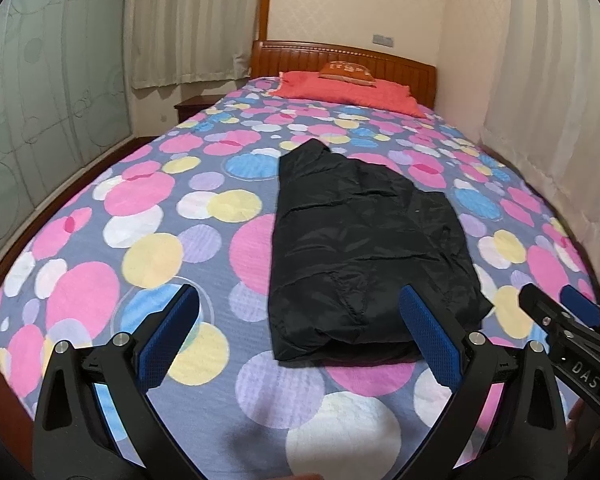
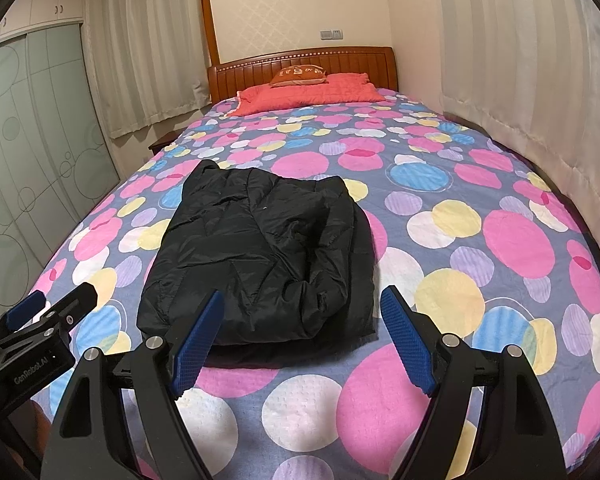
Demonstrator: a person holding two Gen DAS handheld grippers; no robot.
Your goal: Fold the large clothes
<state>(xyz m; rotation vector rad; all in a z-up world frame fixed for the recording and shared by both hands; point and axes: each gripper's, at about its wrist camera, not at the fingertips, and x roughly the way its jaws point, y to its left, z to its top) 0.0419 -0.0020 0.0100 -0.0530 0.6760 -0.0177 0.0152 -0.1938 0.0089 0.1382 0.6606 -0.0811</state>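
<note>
A black puffy jacket [image 1: 364, 248] lies folded into a long bundle on the bed's dotted cover [image 1: 148, 216]; it also shows in the right wrist view [image 2: 260, 252]. My left gripper [image 1: 300, 332] is open and empty, held above the bed just short of the jacket's near end, its right finger over the jacket's near right corner. My right gripper [image 2: 302, 332] is open and empty, also just short of the near end. The right gripper shows at the lower right of the left wrist view [image 1: 560, 316], and the left gripper at the lower left of the right wrist view [image 2: 48, 308].
A red pillow [image 1: 348, 90] with a small orange cushion [image 1: 346, 70] lies by the wooden headboard [image 1: 404, 68]. Curtains [image 1: 560, 120] hang along the right side. A frosted wardrobe [image 1: 48, 120] and a nightstand [image 1: 192, 106] stand to the left.
</note>
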